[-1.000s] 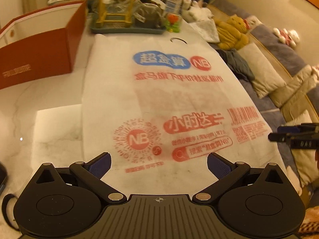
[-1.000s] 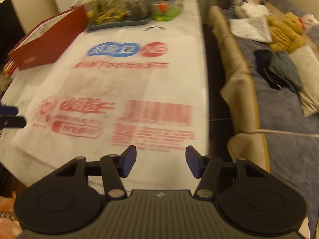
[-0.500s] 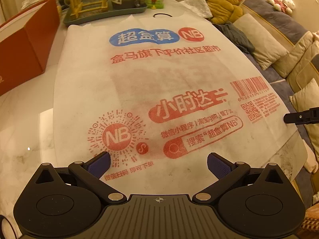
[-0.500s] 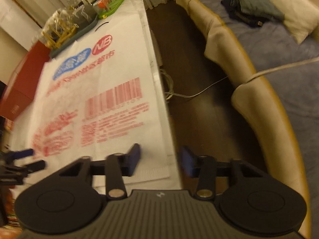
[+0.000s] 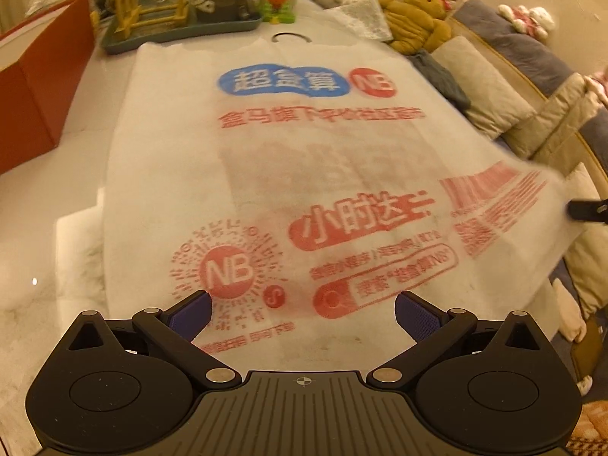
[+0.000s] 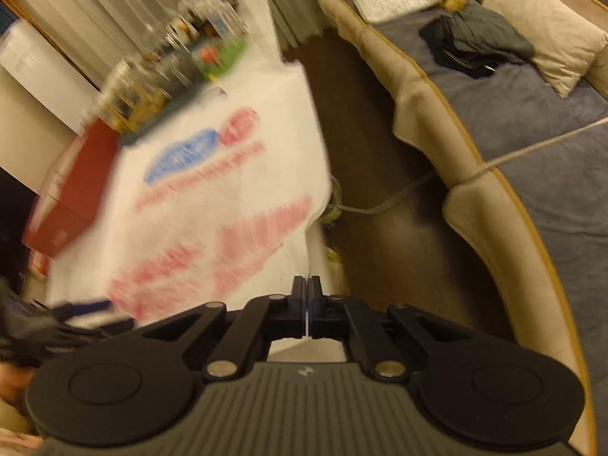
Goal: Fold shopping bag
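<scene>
A white shopping bag (image 5: pixel 288 174) with red and blue print lies flat on a marble table (image 5: pixel 45 205). My left gripper (image 5: pixel 303 309) is open and hovers over the bag's near edge, close to the red QR print. My right gripper (image 6: pixel 307 296) is shut on the bag's near right corner and lifts it off the table; the bag (image 6: pixel 212 190) is blurred in that view. In the left wrist view, the right gripper's fingers (image 5: pixel 587 211) show at the raised right edge.
A red box (image 5: pixel 34 87) stands at the table's left. A tray of glassware (image 5: pixel 178 19) and a green item (image 5: pixel 279 3) sit beyond the bag's top. A sofa (image 6: pixel 532 121) with pillows, clothes and plush toys runs along the right, across a dark floor gap.
My right gripper closed on the bag's near right corner and raised it. My left gripper stayed open over the near edge, shifting only slightly.
</scene>
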### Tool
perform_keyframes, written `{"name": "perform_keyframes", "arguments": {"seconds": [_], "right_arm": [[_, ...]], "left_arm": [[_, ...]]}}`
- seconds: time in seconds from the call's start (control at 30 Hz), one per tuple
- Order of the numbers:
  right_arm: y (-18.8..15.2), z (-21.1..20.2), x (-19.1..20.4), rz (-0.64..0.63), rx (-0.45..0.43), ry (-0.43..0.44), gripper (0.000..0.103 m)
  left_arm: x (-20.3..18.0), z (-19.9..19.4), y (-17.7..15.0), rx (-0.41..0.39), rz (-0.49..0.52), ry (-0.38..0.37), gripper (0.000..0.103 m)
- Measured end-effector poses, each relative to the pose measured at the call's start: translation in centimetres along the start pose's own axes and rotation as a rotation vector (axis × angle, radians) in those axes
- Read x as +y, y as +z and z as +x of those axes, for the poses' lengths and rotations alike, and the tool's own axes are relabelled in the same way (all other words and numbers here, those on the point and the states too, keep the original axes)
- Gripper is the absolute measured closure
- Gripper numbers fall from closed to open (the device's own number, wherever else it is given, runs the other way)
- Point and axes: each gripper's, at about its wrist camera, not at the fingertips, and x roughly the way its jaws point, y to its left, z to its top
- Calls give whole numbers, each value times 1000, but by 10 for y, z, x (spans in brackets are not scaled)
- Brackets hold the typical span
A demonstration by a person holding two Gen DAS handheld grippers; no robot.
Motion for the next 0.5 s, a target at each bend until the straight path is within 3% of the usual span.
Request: {"name": "perform_keyframes", "arguments": {"seconds": [0.2, 0.33, 0.5], "right_arm": [[30, -15, 75, -154, -71, 255, 103], [39, -7, 119, -272, -42, 381, 103], [41, 19, 152, -356, 32, 441, 103]], "left_arm": [[14, -4, -3, -31, -70, -57, 0], [42, -19, -2, -79, -226, -64, 0], [88, -44, -12, -159, -468, -37, 0]]}}
